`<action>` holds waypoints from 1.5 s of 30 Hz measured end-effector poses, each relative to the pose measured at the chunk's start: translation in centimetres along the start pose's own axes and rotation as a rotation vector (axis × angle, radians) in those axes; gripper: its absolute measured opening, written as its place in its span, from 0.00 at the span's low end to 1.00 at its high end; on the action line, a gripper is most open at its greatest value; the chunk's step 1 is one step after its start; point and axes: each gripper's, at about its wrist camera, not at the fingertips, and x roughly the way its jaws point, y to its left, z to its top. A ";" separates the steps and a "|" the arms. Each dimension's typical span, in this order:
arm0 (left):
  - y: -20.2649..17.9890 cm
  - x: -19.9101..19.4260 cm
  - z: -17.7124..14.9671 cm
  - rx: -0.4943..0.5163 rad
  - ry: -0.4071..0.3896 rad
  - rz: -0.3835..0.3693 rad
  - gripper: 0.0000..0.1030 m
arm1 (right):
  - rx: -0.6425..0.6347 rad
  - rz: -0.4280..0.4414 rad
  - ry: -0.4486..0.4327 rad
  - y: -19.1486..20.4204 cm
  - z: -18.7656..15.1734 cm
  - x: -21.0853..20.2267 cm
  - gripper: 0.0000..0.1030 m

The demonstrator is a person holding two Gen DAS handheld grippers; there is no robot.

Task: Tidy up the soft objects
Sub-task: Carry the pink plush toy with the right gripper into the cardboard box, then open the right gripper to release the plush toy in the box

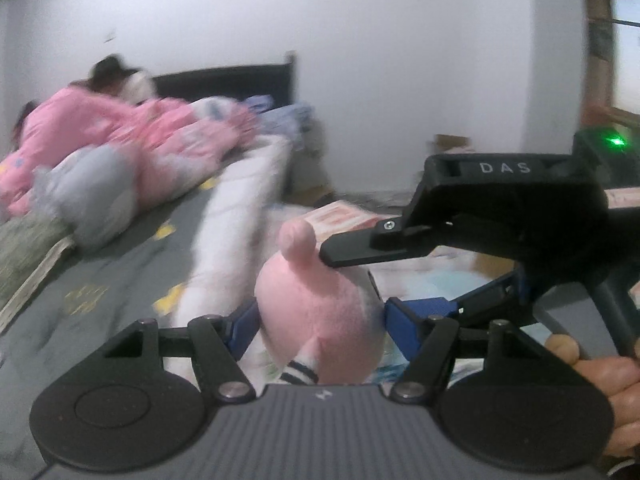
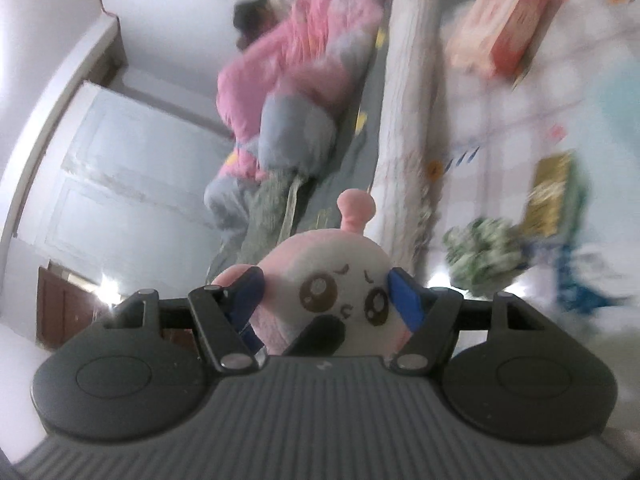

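A pink plush toy [image 1: 320, 312] with a knob on its head is held up between both grippers. Seen from the left wrist, its back faces me and my left gripper [image 1: 322, 320] is shut on its sides with the blue pads [image 1: 404, 320] pressed in. One black finger [image 1: 352, 250] of the right gripper rests against the toy's top from the right. Seen from the right wrist, the toy's face [image 2: 340, 296] with brown eyes looks at me. My right gripper [image 2: 326, 292] is shut on it, blue pads at both cheeks.
A bed with a grey sheet [image 1: 120, 272] carries a pink quilt [image 1: 132, 136], a grey cushion [image 1: 92, 200] and a long white bolster [image 1: 236, 216]. A pink-red box [image 2: 504, 20] and a green bundle [image 2: 480, 256] lie on the patterned mat. A person's hand [image 1: 608, 376] grips the right handle.
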 end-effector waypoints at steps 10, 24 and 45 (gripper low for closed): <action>-15.3 4.6 3.9 0.147 0.044 -0.349 0.67 | 0.046 -0.191 -0.275 -6.7 3.0 -18.9 0.66; -31.0 19.8 1.4 0.237 0.448 -0.551 0.67 | 0.178 -0.559 -0.209 -21.3 7.5 -26.7 0.57; -23.0 13.0 3.5 0.238 0.342 -0.461 0.70 | 0.219 -0.582 -0.117 -25.1 8.8 -23.2 0.78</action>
